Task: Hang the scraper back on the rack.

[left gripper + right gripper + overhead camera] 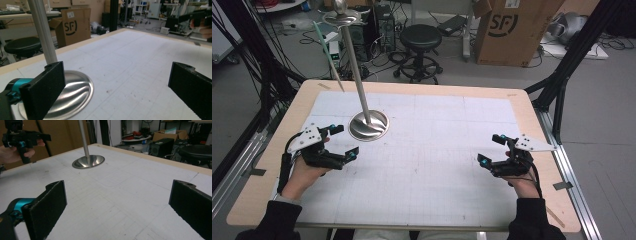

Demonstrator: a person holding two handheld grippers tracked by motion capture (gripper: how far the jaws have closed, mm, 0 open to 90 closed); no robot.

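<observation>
While I watch from the high view, the metal stand (368, 125) sits on the far left part of the table: a round, shallow-domed base of brushed, shiny steel, with a slim matte silver pole (354, 65) rising from its middle and leaning slightly toward the camera's top left. In the left gripper view the base (72, 96) reflects light in soft streaks, and the pole (43, 32) shows fine lengthwise ridges. My left gripper (343, 143) hovers just beside the base on its near side, jaws set wide apart with nothing between them and no contact with the stand; the jaw pads are flat black blocks with a finely grained face, and a teal fitting sits behind one. My right gripper (491, 150) is well apart from the stand, over the right part of the table, jaws likewise spread wide and holding nothing. Each gripper carries a grey three-cornered plate on top. The table (532, 107) has a pale wooden rim and a white mat (437, 150) printed with a faint grid, lightly smudged in places. Beyond the far edge I see a black round stool (420, 37), a brown cardboard box (512, 30) with a printed logo, loose cables on a grey floor, and black frame struts at both sides.
</observation>
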